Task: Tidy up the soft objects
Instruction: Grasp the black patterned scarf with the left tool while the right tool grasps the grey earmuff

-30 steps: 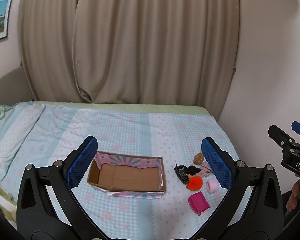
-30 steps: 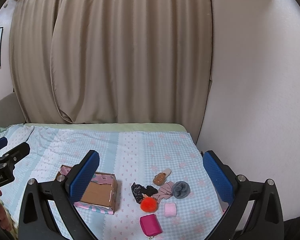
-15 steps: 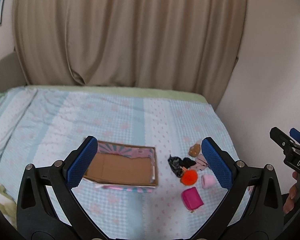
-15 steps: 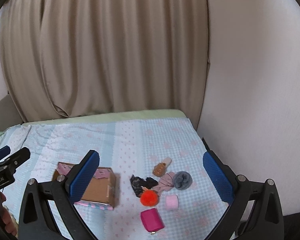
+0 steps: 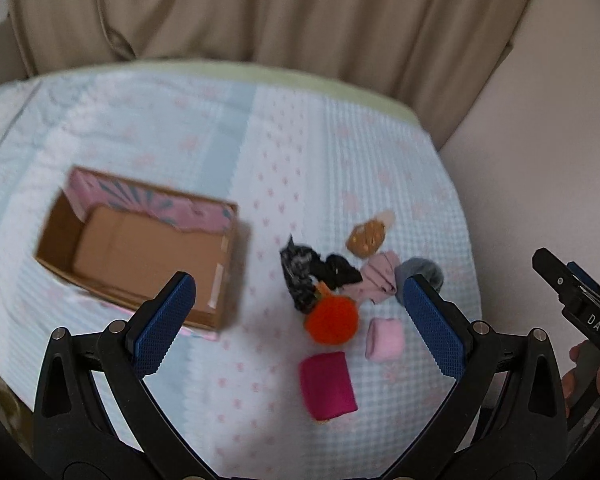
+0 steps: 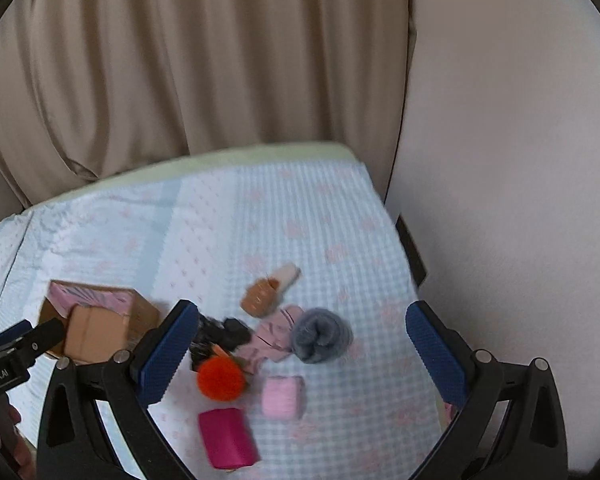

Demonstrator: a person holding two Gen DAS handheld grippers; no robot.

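A cardboard box (image 5: 140, 248) with a pink patterned inner wall is seen lying open on the bed (image 5: 180, 120), ahead and to the left of the left tool (image 5: 296, 316); nothing is seen inside it but its brown floor. Both tools are held wide apart above the bed, and nothing is gripped by either; the right tool (image 6: 300, 356) is spread over the pile of soft things. Between its fingers are found an orange pompom (image 6: 221, 378), a pale pink roll (image 6: 282, 396), a magenta pouch (image 6: 228, 438), a grey rolled sock (image 6: 320, 336), a pink cloth (image 6: 274, 338) and a tan plush piece (image 6: 262, 298). A black cloth (image 6: 220, 334) is partly covered by the right tool's left finger. Beige curtains (image 6: 180, 60) and a pale wall (image 6: 520, 160) are seen behind the bed.
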